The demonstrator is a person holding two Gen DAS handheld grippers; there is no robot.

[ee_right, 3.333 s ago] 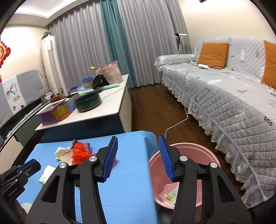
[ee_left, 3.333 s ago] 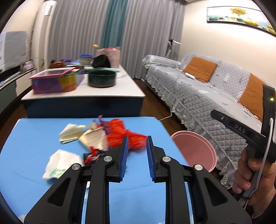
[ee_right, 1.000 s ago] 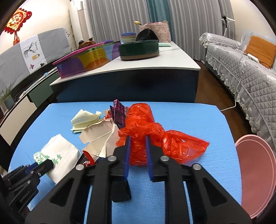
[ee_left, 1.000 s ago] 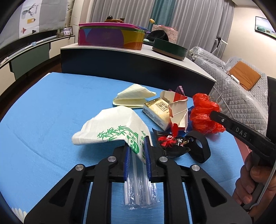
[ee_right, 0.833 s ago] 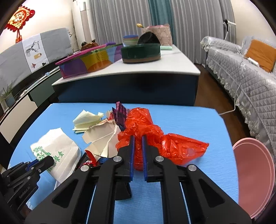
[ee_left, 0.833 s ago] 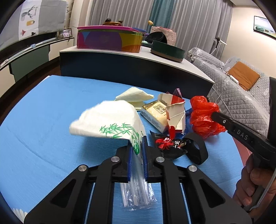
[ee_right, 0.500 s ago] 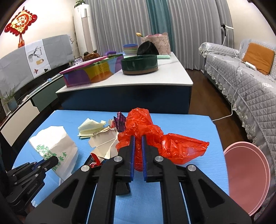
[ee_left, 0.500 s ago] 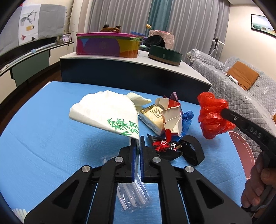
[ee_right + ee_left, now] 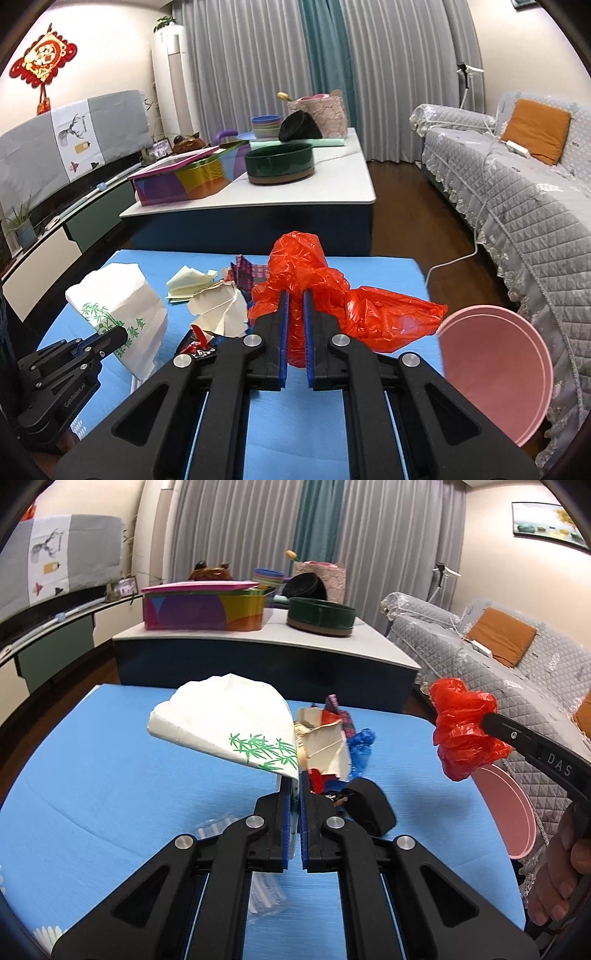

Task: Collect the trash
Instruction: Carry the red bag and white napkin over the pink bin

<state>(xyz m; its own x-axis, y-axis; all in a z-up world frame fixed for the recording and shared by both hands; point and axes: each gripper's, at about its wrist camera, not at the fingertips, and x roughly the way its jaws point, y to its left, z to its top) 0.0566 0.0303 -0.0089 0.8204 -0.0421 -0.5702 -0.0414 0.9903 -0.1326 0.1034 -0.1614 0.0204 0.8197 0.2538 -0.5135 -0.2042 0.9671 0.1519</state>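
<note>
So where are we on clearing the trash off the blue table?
Nothing can be confirmed binned: the pink basin's inside is not visible. In hand: the left tool is shut on the white paper bag, and the right tool is shut on the red plastic bag; both are off the blue table. Left on it: torn cream wrappers, yellow paper, a clear straw packet and a black band.

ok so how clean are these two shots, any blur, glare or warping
Left wrist view: strong fisheye bend, dark corners; white bag and red bag sharp, the clear wrapper under the gripper smeared. Right wrist view: same warp, curtains bowing at the edges; pink bin slightly soft, red bag crisp. Even indoor light, no harsh glare in either.
</note>
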